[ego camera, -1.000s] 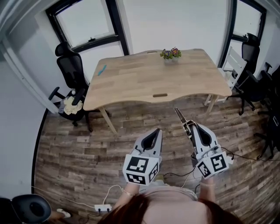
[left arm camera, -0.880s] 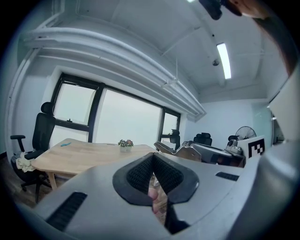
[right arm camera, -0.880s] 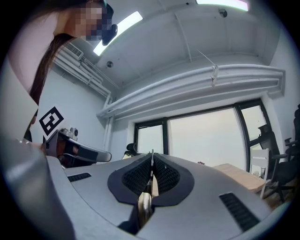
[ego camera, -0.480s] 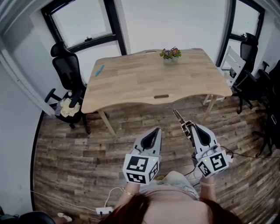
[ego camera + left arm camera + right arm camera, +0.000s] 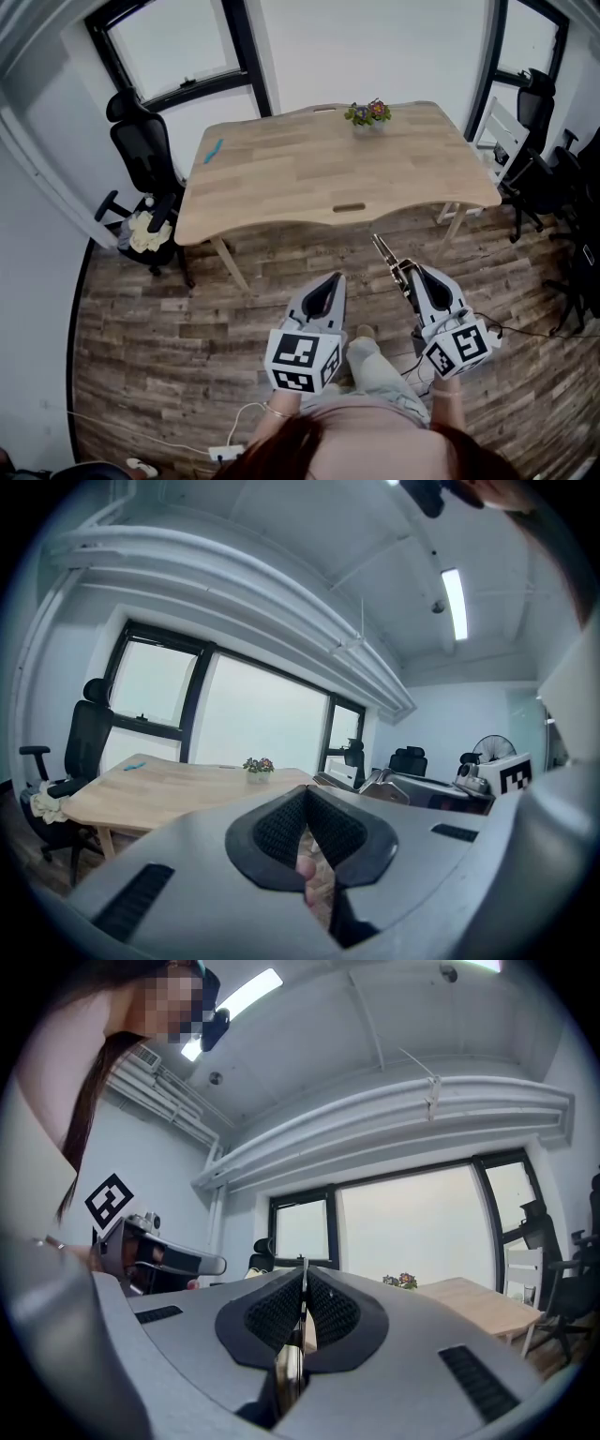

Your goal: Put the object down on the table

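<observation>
Knee (image 5: 367, 361) now shows between the grippers; both sit a bit closer to the table (image 5: 281, 178) at 12 o'clock. Right gripper (image 5: 405, 274) pinches a thin metal tool (image 5: 383, 249) that juts to 11 o'clock, in the air over the floor, short of the table. Left gripper (image 5: 330, 281) jaws pressed together, empty. Plant (image 5: 367, 114) on table's far edge.

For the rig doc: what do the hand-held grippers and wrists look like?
The left hand-held gripper and right hand-held gripper are grey shells tapering forward, black ribbed pads, each with a white cube carrying black square markers. Thin bracelet on the left wrist.
</observation>
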Demonstrator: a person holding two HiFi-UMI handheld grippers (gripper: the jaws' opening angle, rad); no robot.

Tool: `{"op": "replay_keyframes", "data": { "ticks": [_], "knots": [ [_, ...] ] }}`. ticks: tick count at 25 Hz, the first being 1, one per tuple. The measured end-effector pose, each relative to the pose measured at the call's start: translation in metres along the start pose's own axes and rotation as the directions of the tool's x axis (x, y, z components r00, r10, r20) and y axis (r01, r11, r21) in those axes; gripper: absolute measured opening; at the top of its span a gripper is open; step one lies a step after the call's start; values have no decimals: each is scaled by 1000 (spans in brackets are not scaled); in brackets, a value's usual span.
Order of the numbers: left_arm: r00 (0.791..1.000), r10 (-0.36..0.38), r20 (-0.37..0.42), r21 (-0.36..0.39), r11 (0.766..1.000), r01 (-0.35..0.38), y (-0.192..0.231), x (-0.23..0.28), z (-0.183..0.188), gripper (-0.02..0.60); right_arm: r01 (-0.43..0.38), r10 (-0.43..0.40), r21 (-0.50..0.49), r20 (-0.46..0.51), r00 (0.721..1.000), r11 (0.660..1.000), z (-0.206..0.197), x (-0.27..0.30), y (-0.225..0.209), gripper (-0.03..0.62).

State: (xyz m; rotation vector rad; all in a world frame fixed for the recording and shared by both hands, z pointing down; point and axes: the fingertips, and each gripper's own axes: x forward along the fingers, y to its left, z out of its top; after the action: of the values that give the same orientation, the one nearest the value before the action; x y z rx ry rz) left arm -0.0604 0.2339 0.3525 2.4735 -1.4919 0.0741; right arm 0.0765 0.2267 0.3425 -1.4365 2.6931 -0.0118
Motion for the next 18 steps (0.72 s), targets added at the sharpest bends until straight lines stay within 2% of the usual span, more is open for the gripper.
{"op": "replay_keyframes", "data": {
  "ticks": [18],
  "knots": [
    [1000,3,7,7,1000,-3,21,82,15,2,-46,47,52,-2,999,998,-9,63,-58,5]
  ]
}}
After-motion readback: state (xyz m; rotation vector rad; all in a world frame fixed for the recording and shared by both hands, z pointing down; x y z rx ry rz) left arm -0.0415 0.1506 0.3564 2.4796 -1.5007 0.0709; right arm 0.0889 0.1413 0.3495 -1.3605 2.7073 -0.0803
